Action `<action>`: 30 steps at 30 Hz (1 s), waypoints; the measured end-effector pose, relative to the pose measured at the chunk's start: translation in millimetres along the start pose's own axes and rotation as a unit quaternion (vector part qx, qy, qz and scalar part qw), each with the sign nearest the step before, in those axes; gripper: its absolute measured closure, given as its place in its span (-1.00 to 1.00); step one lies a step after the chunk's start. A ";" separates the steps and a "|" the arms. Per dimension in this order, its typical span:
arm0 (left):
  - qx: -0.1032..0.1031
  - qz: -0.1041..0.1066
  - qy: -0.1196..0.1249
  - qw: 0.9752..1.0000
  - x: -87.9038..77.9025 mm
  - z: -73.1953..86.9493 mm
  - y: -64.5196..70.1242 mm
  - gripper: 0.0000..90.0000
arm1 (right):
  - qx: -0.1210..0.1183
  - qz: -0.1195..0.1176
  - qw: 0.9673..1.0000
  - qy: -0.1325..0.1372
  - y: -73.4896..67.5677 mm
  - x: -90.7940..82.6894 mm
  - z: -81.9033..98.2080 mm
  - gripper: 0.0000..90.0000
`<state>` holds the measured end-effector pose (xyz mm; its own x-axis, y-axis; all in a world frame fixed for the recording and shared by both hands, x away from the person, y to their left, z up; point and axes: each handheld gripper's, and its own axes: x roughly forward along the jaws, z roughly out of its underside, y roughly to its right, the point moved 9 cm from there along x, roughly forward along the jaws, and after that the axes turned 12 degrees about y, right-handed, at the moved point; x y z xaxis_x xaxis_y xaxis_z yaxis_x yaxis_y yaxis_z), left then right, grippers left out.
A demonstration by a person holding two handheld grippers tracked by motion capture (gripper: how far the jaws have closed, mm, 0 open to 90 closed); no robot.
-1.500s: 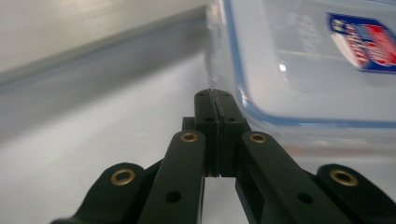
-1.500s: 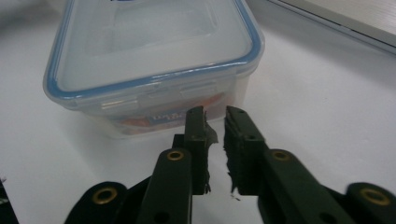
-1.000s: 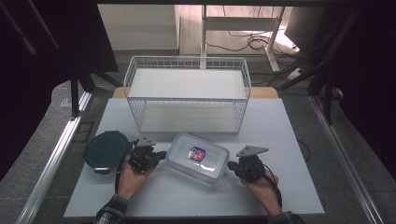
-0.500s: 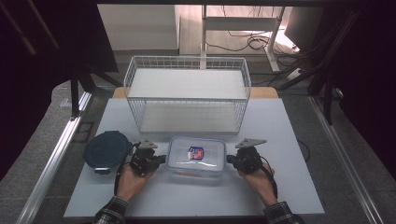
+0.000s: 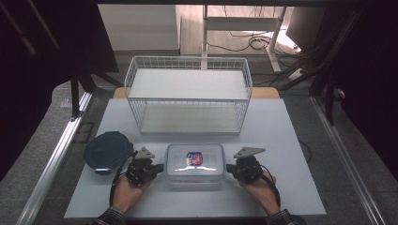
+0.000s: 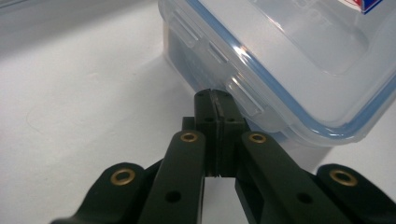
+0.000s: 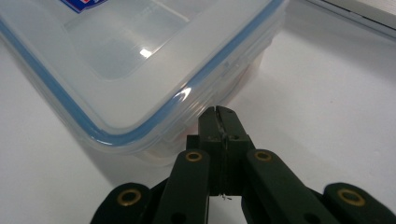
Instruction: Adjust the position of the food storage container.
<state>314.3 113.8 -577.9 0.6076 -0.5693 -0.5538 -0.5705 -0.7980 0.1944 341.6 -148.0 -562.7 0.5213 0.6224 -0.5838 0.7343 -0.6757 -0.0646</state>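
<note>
Counting it all up: one clear container (image 5: 195,162) with a blue-sealed lid, one dark round lid-looking thing (image 5: 108,151), one white wire basket (image 5: 187,96), two grippers, all on one white table (image 5: 291,140).

Container sits near the front edge of the table, about midway between the left and right edges, right in front of the basket. It's a rounded rectangle and its long axis runs left-right, parallel to the front edge, lid facing up with a little red and blue sticker (image 5: 194,157) on top. One short end points at each gripper.

Left gripper (image 5: 158,167) is at the container's left end. In the left gripper view its jaws are pressed flat together with nothing between them, tips (image 6: 215,100) right up against the lid's side latch flap (image 6: 243,88), touching or as good as. Right gripper (image 5: 231,168) is the mirror image at the right end: jaws clamped together on nothing, tips (image 7: 218,115) tucked just under the lid rim near a corner (image 7: 140,133).

The dark round thing sits by the table's left edge, just beside the left gripper. Basket stands along the back edge, long side also running left-right.
</note>
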 end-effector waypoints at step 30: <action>0.024 0.032 0.060 0.997 -35.2 9.6 6.4 -0.90 | -0.039 -0.001 0.998 0.049 1.1 -28.9 9.4 -0.90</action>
<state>284.0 130.6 -564.9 0.6293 -0.6410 -0.4395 -0.6347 -0.7502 0.1854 323.3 -170.4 -553.5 0.5577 0.6616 -0.5012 0.7648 -0.6443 0.0005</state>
